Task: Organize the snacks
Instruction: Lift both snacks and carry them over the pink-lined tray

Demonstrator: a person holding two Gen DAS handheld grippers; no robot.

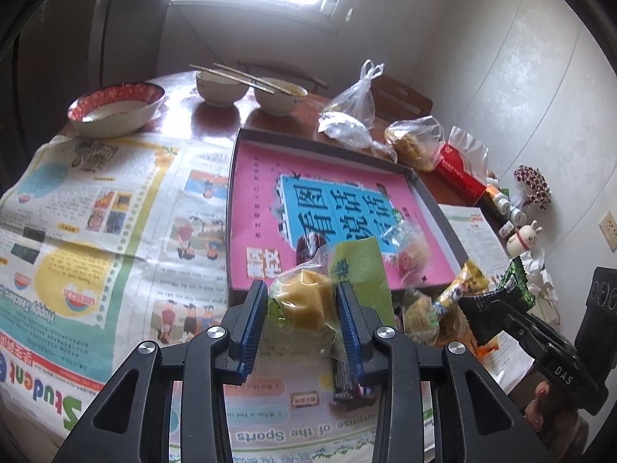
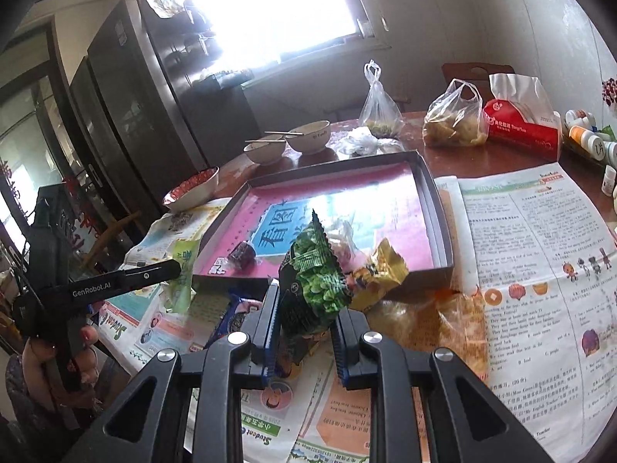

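My left gripper (image 1: 302, 301) is shut on a clear-wrapped yellow cake snack (image 1: 304, 297), held just in front of the shallow box (image 1: 237, 208) with the pink book in it. My right gripper (image 2: 306, 320) is shut on a black and green snack packet (image 2: 314, 285), held above the newspaper near the box's front edge (image 2: 424, 270). A dark wrapped sweet (image 2: 242, 255) and a clear-wrapped snack (image 1: 410, 254) lie in the box. A gold packet (image 2: 380, 276) leans at the box's front. The right gripper with its packet (image 1: 497, 301) shows at right in the left wrist view.
Newspaper (image 1: 96, 231) covers the table. Three bowls (image 1: 115, 108) with chopsticks stand at the back. Plastic bags (image 2: 455, 119), a red tissue pack (image 2: 524, 127) and small bottles (image 2: 586, 135) sit at the far right. A blue packet (image 2: 235, 312) lies on the paper.
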